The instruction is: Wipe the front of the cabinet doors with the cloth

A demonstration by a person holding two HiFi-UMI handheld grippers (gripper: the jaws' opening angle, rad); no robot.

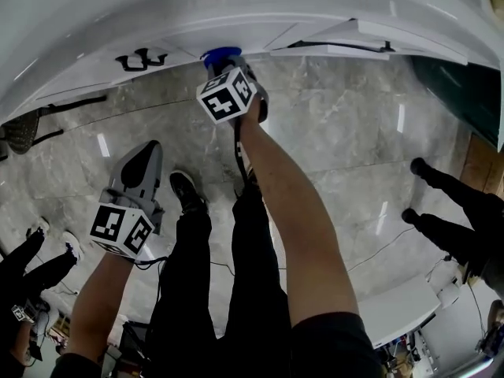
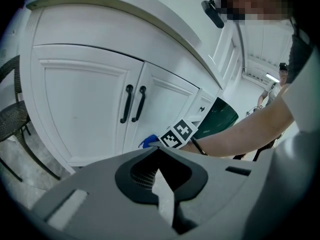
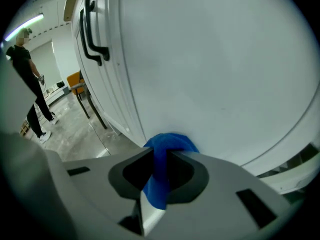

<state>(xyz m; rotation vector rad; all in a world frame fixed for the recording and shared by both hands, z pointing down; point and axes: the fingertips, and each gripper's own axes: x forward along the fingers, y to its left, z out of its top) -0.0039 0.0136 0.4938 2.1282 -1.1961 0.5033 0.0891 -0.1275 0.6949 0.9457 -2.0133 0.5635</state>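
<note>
Right now the right gripper has its jaws pinched on the blue cloth. The cloth bunches just ahead of the jaw tips and presses against the white cabinet door. Gripping the wad at the very tip puts fabric rather than plastic on the panel. From that I judge this to be mid-wipe, low on the door, with the arm stretched forward to lean into the stroke. The black handles sit up and to the left of the jaws, well apart from the cloth, so nothing snags there. The left gripper hangs back from the cabinet, jaws pressed together on nothing. It seems to be held out of the way, since one tool is enough for wiping. Ahead of its tips are the door fronts and the right gripper at work.
</note>
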